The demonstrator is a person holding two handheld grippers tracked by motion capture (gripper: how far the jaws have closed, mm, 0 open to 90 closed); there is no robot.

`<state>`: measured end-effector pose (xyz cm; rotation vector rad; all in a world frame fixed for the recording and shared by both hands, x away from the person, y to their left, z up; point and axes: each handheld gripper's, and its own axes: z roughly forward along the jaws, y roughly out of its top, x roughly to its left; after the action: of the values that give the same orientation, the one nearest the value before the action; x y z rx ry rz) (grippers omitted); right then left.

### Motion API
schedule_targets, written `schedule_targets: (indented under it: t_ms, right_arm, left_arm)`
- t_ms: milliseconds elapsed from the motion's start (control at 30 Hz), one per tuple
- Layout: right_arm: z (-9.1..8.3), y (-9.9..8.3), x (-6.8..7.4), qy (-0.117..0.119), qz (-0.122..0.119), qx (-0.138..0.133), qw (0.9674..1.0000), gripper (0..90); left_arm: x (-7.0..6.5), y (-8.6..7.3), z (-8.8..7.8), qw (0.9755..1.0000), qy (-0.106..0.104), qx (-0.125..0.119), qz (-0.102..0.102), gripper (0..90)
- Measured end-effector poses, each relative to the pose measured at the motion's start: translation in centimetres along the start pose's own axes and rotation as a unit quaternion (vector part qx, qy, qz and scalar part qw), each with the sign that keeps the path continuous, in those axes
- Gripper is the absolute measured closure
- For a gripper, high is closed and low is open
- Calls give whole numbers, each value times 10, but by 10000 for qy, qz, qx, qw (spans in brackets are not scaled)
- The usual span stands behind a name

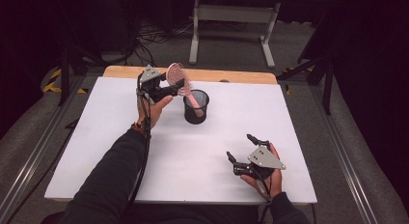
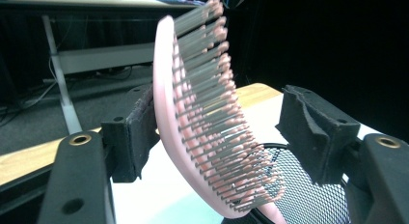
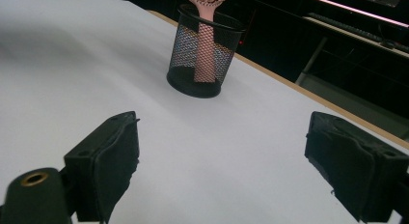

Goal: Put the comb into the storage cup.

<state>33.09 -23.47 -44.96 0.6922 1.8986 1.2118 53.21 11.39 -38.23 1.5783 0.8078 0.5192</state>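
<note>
Since the white-topped desk [image 1: 144, 171] carries everything here, I start there: its sheet lies flat over a wooden top whose far edge shows as a tan strip, and I keep both hands over it so nothing has far to fall. Toward the far middle stands the black wire-mesh cylindrical cup [image 1: 196, 107], upright, well apart from my right hand. Leaning in it is the pink plastic paddle hairbrush [image 1: 179, 79], handle down inside the mesh and bristled head rising above the rim, tilted toward my left side; I judge it rests on the cup's rim and base, which is why it stays up. My left gripper [image 1: 172, 88] sits at the brush head, just left of the cup. In the left gripper view its jaws stand about half apart around the head: one pad lies against the smooth pink back or just beside it, I cannot tell which, while the other stands clear of the bristle tips. So I read it as released, not clamped. My right gripper [image 1: 239, 147] hovers low near the desk's near right corner, jaws spread wide with nothing between them, idle and aimed at the cup.
</note>
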Motion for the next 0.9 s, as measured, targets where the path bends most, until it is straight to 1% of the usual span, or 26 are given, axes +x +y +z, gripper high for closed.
schedule_targets:
  t_ms: [33,67,100,167,200,267,400,433,467,500,533,567,633,667,700,767,800,867,900]
  right_arm:
    - [0,0,0,0,0,0,10000,126]
    - [0,0,0,2,1,-1,10000,125]
    - [0,0,0,-1,-7,3,10000,125]
    - [0,0,0,1,-6,-1,10000,125]
    - [0,0,0,-5,-12,-6,10000,125]
    - [0,0,0,-4,-8,0,10000,125]
    - [0,0,0,2,-6,0,10000,125]
    - [0,0,0,-2,-11,11,10000,124]
    - [0,0,0,-2,-1,14,10000,124]
    - [0,0,0,0,11,13,10000,124]
    - [0,0,0,-5,10,13,10000,123]
    - [0,0,0,-6,6,13,10000,124]
    - [0,0,0,-5,4,13,10000,124]
    - [0,0,0,-8,4,12,10000,124]
    - [0,0,0,-8,4,12,10000,124]
    - [1,0,0,-15,2,23,10000,124]
    - [1,0,0,-16,-5,25,10000,124]
    - [1,0,0,-24,-29,33,10000,123]
    - [1,0,0,-24,-29,33,10000,123]
  left_arm:
    - [0,0,0,10000,0,0,0,301]
    - [0,1,-1,10000,43,-6,27,301]
    - [0,2,-2,10000,62,-9,30,285]
    - [0,4,-3,9999,112,-1,99,274]
    - [0,4,-4,9999,126,-5,89,263]
    - [0,6,-5,9997,181,-52,133,239]
    - [0,8,-7,9995,225,1,204,224]
    - [1,8,-7,9995,205,-32,224,217]
    - [1,9,-8,9996,192,-38,202,212]
    - [1,9,-9,9996,207,-21,210,208]
    - [1,10,-10,9995,190,-25,241,200]
    - [2,10,-10,9996,161,-7,226,191]
    - [2,11,-11,9994,185,13,278,187]
    - [2,11,-12,9995,145,2,268,170]
    - [3,11,-13,9995,149,-5,282,170]
    - [3,12,-15,9994,186,-12,308,165]
    - [3,12,-16,9994,153,-4,310,162]
    - [2,14,-18,9989,172,30,443,155]
    - [2,14,-18,9989,172,30,443,153]
